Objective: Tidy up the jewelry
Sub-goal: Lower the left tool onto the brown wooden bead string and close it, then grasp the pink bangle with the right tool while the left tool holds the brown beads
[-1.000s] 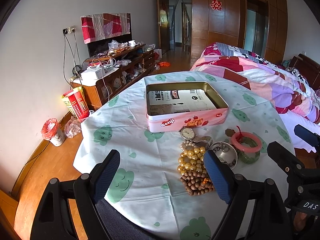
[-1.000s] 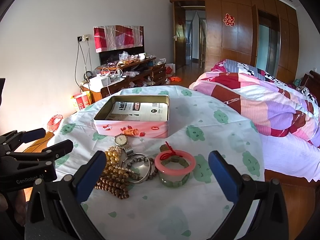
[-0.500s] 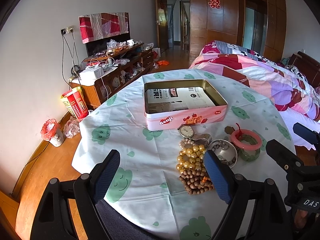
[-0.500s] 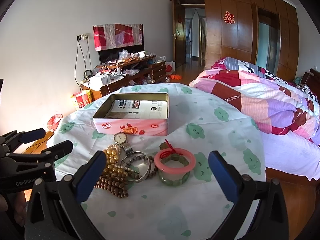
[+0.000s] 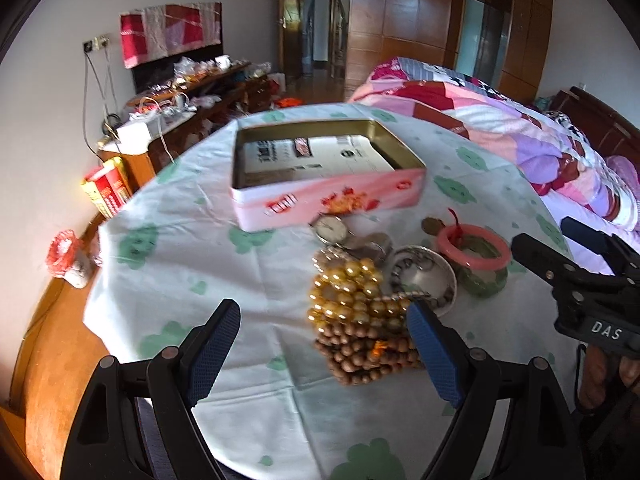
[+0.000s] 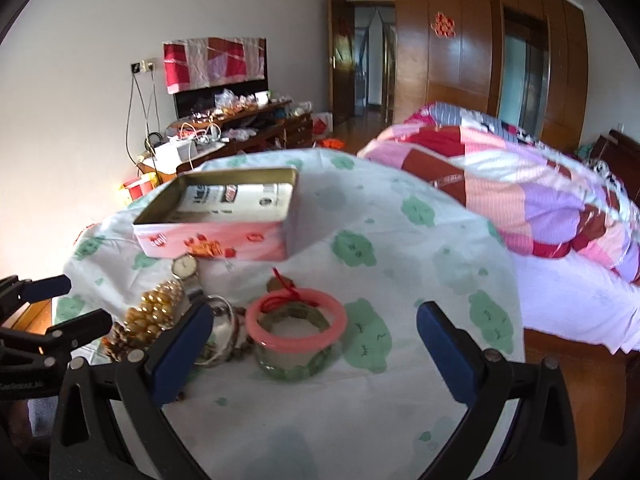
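On right tongs (image 5: pixel 576 256) "DAS" lettering, spread wide, left tongs (image 5: pixel 324 344) spread, pink tin (image 5: pixel 324 176) logo blurred

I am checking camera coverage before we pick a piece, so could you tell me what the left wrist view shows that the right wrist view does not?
Only the left wrist view shows the brown wooden beads clearly in the open and the red-netted white container on the floor. Only the right wrist view shows the green bangle unobstructed under the pink bangle. Both show the open pink tin, the watch, the golden beads, and both grippers, left gripper and right gripper, with fingers spread.
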`<state>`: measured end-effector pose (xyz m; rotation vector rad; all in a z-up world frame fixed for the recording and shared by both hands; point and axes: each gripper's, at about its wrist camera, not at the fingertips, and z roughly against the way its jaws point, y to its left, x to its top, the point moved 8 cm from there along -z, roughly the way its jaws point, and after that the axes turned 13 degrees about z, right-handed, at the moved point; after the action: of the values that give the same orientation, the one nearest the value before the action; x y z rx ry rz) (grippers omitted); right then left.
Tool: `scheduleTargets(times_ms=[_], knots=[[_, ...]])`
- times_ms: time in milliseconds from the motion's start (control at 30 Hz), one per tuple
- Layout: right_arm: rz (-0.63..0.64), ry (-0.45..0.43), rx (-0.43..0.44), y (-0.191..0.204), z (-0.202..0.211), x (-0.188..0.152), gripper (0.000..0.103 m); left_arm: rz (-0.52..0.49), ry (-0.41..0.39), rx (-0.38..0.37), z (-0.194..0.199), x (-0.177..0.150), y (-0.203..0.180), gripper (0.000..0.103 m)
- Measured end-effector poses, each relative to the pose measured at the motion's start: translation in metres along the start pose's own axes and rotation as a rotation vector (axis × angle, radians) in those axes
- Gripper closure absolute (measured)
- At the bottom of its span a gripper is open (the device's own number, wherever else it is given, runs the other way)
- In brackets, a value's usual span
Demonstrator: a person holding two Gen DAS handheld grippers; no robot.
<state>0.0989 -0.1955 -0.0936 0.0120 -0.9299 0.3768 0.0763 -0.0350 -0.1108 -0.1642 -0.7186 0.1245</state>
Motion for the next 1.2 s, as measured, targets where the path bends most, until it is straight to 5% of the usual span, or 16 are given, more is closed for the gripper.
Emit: scheduleTargets(times_ms=[67, 267, 333, 500, 567, 1200], knots=[[-0.006, 0.011, 0.011, 0.000, -0.003, -0.003, 0.000, 0.001, 0.028, -0.017, -0.005, -0.005, -0.003, 0.023], [-0.001, 0.036, 0.024, 0.003, -0.011, -0.009, 0.000, 0.030, 0.121, -0.077, -0.020, -0.019, -0.007, 0.060], [-0.008, 0.041, 0.028, 0.002, -0.012, -0.010, 0.000, 0.037, 0.111, -0.097, -0.017, -0.018, -0.008, 0.084], [-0.007, 0.036, 0.022, 0.003, -0.011, -0.009, 0.000, 0.028, 0.102, -0.134, -0.013, -0.015, -0.009, 0.086], [-0.002, 0.034, 0.020, 0.004, -0.011, -0.008, 0.000, 0.025, 0.092, -0.138, -0.012, -0.012, -0.007, 0.099], [-0.007, 0.074, 0.096, -0.012, -0.034, 0.002, 0.000, 0.028, -0.070, -0.199, 0.009, 0.050, -0.005, 0.101]])
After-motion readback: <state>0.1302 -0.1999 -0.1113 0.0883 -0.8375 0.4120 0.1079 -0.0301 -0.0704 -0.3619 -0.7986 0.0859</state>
